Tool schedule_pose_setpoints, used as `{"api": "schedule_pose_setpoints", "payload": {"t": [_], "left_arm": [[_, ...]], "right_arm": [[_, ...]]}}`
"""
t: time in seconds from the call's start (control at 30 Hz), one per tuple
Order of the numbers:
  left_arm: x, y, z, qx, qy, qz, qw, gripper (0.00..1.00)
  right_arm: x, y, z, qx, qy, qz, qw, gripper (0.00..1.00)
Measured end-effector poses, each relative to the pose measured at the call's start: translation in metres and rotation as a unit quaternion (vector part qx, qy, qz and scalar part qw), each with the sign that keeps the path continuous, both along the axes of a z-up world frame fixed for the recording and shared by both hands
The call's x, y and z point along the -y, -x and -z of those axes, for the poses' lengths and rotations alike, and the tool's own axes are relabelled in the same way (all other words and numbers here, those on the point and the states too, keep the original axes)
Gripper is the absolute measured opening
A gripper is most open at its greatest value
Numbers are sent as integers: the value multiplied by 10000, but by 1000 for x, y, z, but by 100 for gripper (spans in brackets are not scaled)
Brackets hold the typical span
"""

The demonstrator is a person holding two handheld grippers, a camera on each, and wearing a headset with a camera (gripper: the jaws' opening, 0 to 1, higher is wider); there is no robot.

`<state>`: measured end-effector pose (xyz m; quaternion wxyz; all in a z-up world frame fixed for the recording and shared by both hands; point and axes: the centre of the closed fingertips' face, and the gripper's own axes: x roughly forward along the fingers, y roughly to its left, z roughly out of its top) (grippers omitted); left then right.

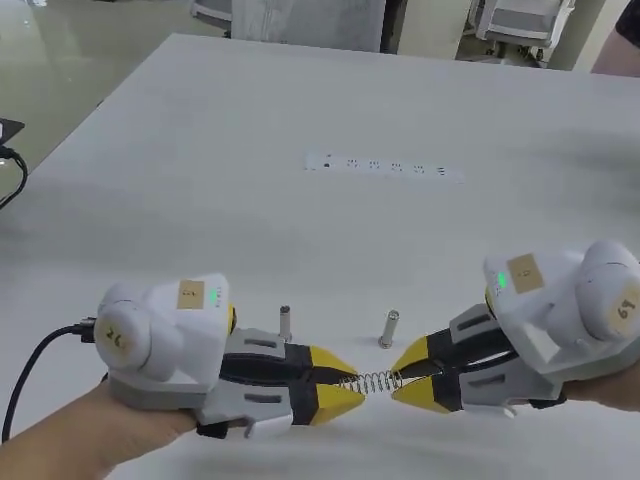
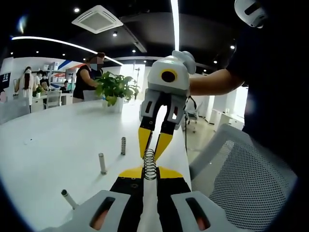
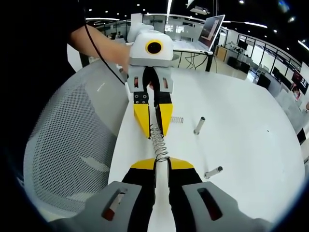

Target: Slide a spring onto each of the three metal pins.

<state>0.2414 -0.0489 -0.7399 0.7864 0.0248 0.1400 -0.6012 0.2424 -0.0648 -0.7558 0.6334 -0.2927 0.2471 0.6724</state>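
**Spring strung between two clamped grippers at the table's near edge**

Both tools are biting: the left gripper (image 1: 352, 383) is clamped on one end of the spring (image 1: 375, 380) and the right gripper (image 1: 398, 382) is pinched on the other. The coil hangs between them just above the white table (image 1: 200, 220), close to its near edge. Whether a pin sits inside the coil, I cannot tell. Here's the danger as I read it: pull the tools apart and those thin, open steel turns stretch or kink. Squeeze unevenly and the shiny wire pops from the smooth, pointed yellow tips and off the near edge. A metal pin (image 1: 285, 322) and a second pin (image 1: 389, 328), short smooth grey cylinders, stand just beyond, toward the table's middle. They look unfixed, so a swinging plastic housing could topple them. A spare spring (image 3: 177, 119) lies flat on the matt top
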Motion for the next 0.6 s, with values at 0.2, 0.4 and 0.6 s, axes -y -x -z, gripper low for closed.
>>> {"api": "schedule_pose_setpoints", "payload": {"t": [0.2, 0.4, 0.6], "left_arm": [[1, 3, 2, -2, -43, 34, 10000, 1], [0, 4, 2, -21, -19, 46, 10000, 1], [0, 4, 4, -114, 21, 39, 9999, 1]], "right_arm": [[-2, 3, -1, 76, -46, -132, 9999, 9], [-2, 4, -2, -8, -43, -108, 9999, 8], [-3, 5, -11, 193, -5, -252, 9995, 7]]}}
